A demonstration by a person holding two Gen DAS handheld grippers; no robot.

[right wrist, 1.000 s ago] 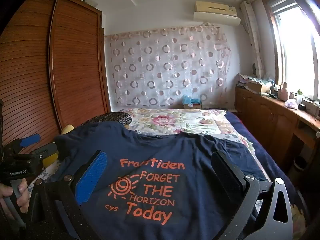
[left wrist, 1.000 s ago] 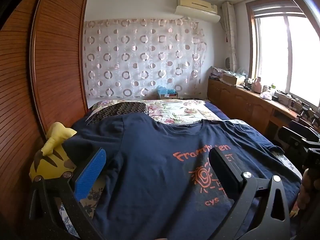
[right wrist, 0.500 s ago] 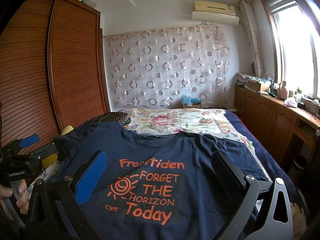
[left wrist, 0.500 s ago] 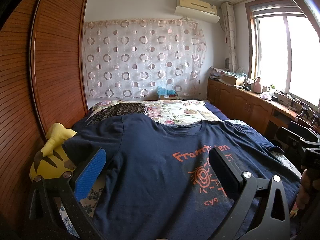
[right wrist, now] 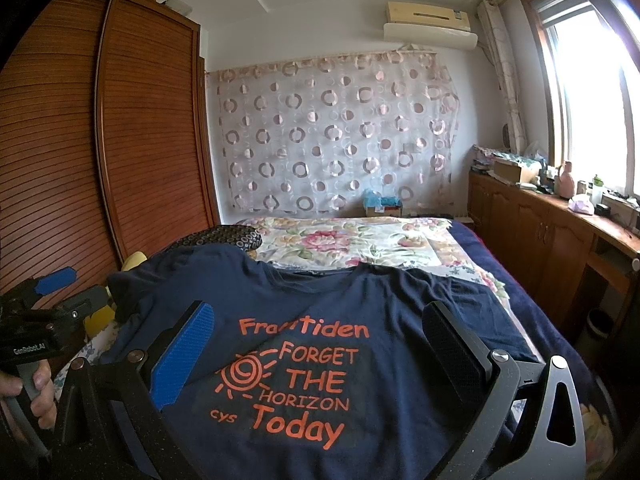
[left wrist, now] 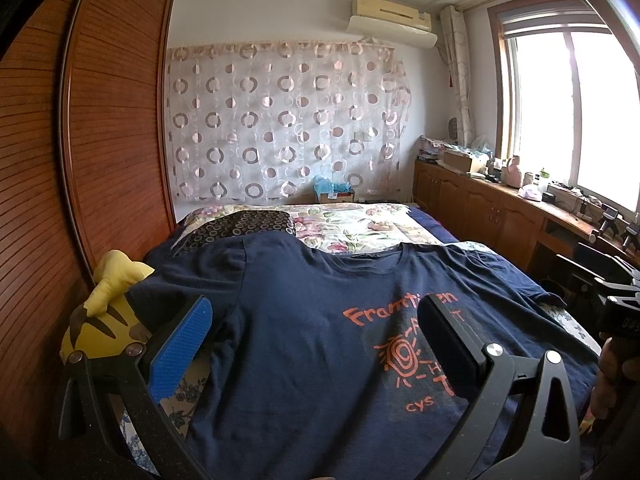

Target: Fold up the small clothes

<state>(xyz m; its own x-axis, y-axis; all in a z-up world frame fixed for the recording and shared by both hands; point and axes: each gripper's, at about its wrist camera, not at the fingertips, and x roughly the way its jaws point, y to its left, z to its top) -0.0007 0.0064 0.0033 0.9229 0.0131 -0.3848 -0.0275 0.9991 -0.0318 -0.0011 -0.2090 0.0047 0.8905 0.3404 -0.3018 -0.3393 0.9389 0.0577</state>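
- A navy blue cotton T-shirt with orange printed lettering [right wrist: 304, 376] lies spread flat, print side up, on the bed with the floral cover [right wrist: 360, 240], its neckline toward the far end and both sleeves out to the sides
- The left hand-held gripper [left wrist: 316, 344] hangs above the shirt's left half with its jaws wide apart, holding nothing
- The right hand-held gripper [right wrist: 320, 348] hangs over the printed chest, likewise spread wide and empty
- Judging by this, folding has not begun; the step in hand is lining up for the first grasp
- The next move likely calls for each gripper to drop to a sleeve or side edge and pinch only the top fabric, not the cover beneath
- A yellow plush toy with dark stripes [left wrist: 100, 320] sits just beside the left sleeve and could snag it
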